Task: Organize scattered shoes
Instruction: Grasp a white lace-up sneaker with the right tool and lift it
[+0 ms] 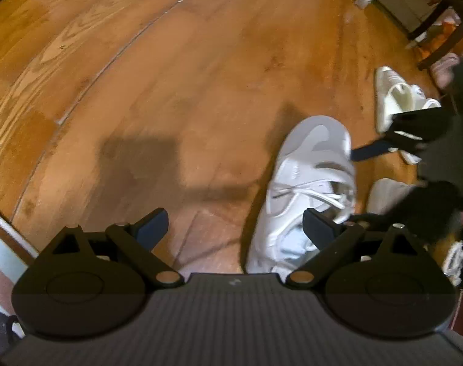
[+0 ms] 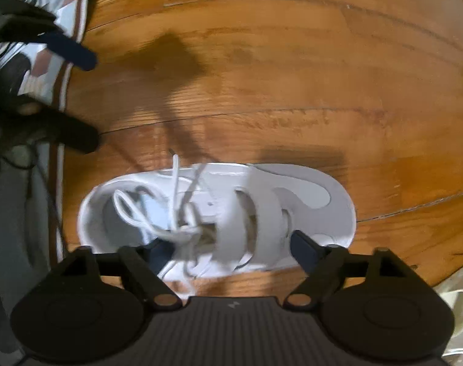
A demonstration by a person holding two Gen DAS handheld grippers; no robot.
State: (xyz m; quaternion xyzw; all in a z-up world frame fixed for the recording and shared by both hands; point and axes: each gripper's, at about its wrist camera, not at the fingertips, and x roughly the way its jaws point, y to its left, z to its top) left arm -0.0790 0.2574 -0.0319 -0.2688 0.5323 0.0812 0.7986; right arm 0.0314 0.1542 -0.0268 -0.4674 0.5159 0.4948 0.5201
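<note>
While both tongs hang spread wide, nothing is gripped. Right gripper (image 2: 230, 251) points nearly straight down over the white sneaker (image 2: 216, 213), which lies flat on the wooden floor (image 2: 277, 76); its fingers straddle the midfoot straps but the pads sit apart from the upper. Left gripper (image 1: 234, 228) stands beside the same shoe, one finger over the collar, the other over bare boards, jaws empty.

Risks, as I judge them:
- Loose laces (image 2: 182, 210) trail out past the opening. A close here could pinch lace rather than shoe, and the lift would drag or tip it.
- Straps are soft and gapped; a squeeze across them may collapse the upper and let the shoe slide out.
- Both grippers crowd one sneaker; they could knock fingers.

Farther off, a cream shoe (image 1: 396, 97) lies near the dark chair legs (image 1: 439, 30), partly behind the right gripper, not yet handled. Rug edge (image 2: 63, 97) beside the sneaker's heel could snag a dragged sole.
</note>
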